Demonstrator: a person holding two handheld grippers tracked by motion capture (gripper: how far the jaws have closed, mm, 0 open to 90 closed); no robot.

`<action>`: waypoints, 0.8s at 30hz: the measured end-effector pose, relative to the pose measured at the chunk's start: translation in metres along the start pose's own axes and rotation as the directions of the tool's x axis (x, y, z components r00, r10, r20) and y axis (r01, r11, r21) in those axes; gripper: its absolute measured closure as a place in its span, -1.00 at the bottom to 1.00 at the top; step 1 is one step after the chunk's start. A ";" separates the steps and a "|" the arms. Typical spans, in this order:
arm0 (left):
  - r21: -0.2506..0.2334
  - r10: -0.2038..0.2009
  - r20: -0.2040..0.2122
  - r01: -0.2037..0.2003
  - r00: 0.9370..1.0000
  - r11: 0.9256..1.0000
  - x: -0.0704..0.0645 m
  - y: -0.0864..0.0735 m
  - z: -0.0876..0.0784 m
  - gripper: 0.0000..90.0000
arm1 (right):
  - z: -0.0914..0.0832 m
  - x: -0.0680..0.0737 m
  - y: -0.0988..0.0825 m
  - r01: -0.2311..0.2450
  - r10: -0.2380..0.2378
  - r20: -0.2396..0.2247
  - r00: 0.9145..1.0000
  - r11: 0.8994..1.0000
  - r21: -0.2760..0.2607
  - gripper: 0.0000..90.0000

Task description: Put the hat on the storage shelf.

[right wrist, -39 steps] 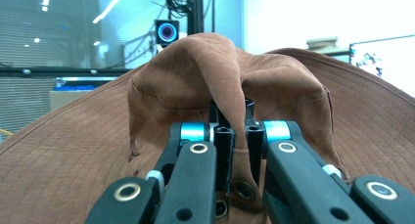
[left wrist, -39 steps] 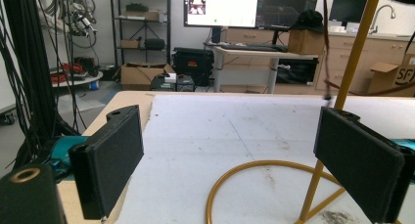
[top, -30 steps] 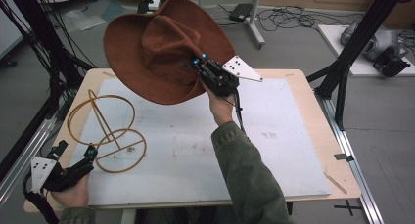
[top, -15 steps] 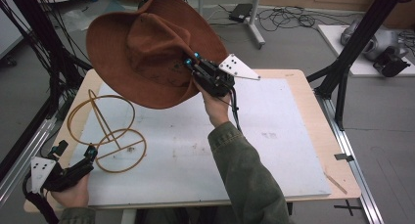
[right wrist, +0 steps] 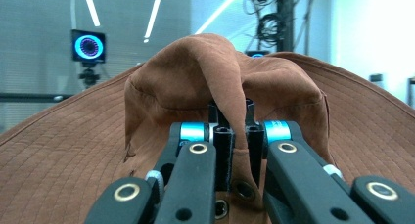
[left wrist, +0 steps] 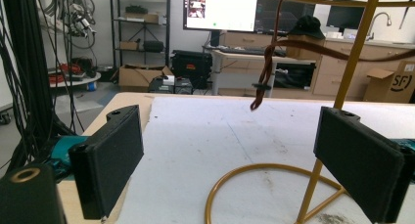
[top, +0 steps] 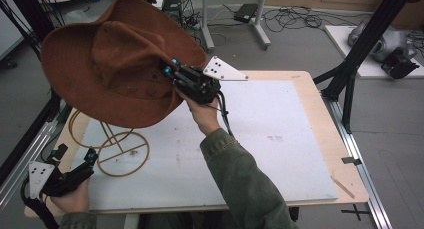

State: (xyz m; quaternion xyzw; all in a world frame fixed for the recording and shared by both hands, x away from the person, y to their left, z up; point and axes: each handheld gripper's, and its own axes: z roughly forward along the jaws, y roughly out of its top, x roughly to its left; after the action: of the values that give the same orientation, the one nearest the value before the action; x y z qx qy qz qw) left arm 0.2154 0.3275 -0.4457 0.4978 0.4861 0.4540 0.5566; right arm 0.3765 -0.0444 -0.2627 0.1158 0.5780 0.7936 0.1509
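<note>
The right gripper (top: 170, 71) held a brown hat (top: 115, 64) aloft, jaws pinched tight on a fold of its crown, with the brim spreading out ahead of it and to both sides. The pinch on the crown, rather than the floppy brim, seemingly let the hat hang open-side down, ready to settle over the gold wire stand (top: 112, 146) below and ahead of that gripper. In the right gripper view the fold (right wrist: 230, 101) rose straight up between the closed pads.

The left gripper (top: 75, 161) waited low at the near edge of the table (top: 300, 139), jaws wide apart and holding nothing, aimed at the stand's ring base just ahead of it. It was probably placed there to steady the light frame as the hat came down. In the left gripper view the upright (left wrist: 350, 67) stood just ahead of one pad, and the hat's cord (left wrist: 266, 67) dangled beyond.

A cardboard box (left wrist: 394, 82) far ahead of the left gripper read "SF".
</note>
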 end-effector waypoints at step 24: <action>-0.001 0.006 -0.001 -0.006 1.000 1.000 0.001 0.000 -0.001 -0.75 | 0.030 0.030 -0.020 -0.077 0.090 -0.165 0.982 0.994 0.080 0.95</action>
State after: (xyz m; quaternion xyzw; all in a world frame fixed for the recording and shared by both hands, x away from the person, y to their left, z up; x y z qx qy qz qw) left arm 0.2145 0.3283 -0.4454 0.4987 0.4847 0.4560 0.5554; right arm 0.3616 -0.0006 -0.2726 0.0781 0.6121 0.7843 0.0638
